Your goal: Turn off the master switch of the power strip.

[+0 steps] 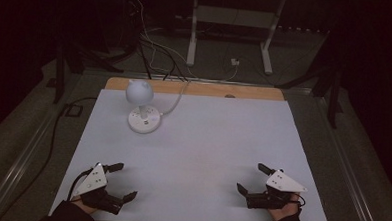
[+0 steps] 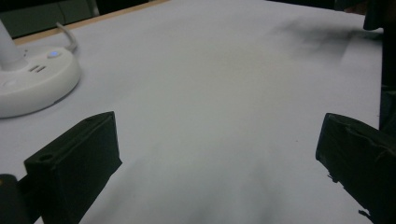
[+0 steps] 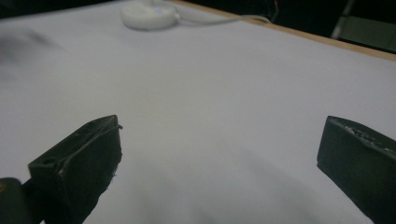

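A small white desk lamp with a round globe head and a disc-shaped base (image 1: 143, 119) stands near the far left corner of the white, wood-edged surface (image 1: 207, 141), its white cord (image 1: 177, 100) running off over the far edge. The left gripper (image 1: 122, 180) rests near the near left corner and the right gripper (image 1: 250, 178) near the near right corner, each with its black fingers spread wide, holding nothing, well apart from the lamp.

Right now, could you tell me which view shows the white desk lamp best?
The high view: the whole desk lamp appears, with globe head, stem, round base and cord. The left gripper view shows part of its base and stem close up; the right gripper view shows its base far off, blurred.
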`<state>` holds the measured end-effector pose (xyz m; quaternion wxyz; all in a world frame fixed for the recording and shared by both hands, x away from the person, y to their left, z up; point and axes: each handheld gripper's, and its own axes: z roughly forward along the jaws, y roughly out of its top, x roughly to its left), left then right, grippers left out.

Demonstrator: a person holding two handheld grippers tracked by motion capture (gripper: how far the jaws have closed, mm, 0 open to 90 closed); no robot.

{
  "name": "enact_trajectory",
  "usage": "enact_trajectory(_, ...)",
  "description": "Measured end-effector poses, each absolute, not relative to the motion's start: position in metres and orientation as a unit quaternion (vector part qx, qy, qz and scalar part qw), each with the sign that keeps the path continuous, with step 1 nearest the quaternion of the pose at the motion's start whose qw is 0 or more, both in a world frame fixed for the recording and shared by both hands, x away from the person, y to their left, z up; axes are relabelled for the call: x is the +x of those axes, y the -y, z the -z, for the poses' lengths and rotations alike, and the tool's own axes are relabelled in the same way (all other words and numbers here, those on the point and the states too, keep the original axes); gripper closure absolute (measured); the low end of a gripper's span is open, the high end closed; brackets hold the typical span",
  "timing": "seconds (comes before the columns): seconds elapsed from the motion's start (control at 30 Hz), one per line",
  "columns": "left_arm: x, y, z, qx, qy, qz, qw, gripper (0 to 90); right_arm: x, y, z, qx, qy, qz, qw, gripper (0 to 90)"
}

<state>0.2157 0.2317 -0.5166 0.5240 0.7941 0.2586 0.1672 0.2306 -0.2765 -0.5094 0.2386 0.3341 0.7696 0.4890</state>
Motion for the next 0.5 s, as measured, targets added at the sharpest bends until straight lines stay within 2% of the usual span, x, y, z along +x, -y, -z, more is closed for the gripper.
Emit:
enact_trajectory(0.23,0.2184,-0.2327,0.5178,0.800,-0.261,-0.147,0.520,0.3,0.2337,0.2781,0.5111,0.340,-0.772,-0.483,0.235,0.0)
enact_trajectory(0.43,0.2180,-0.2323,0.5173,0.802,-0.259,-0.153,0.515,0.3,0.2351,0.2793,0.5092,0.340,-0.771,-0.485,0.232,0.0)
enact_trajectory(0.5,0.2193,-0.2319,0.5168,0.809,-0.263,-0.134,0.508,0.3,0.2352,0.2790,0.5085,0.336,-0.770,-0.491,0.231,0.0)
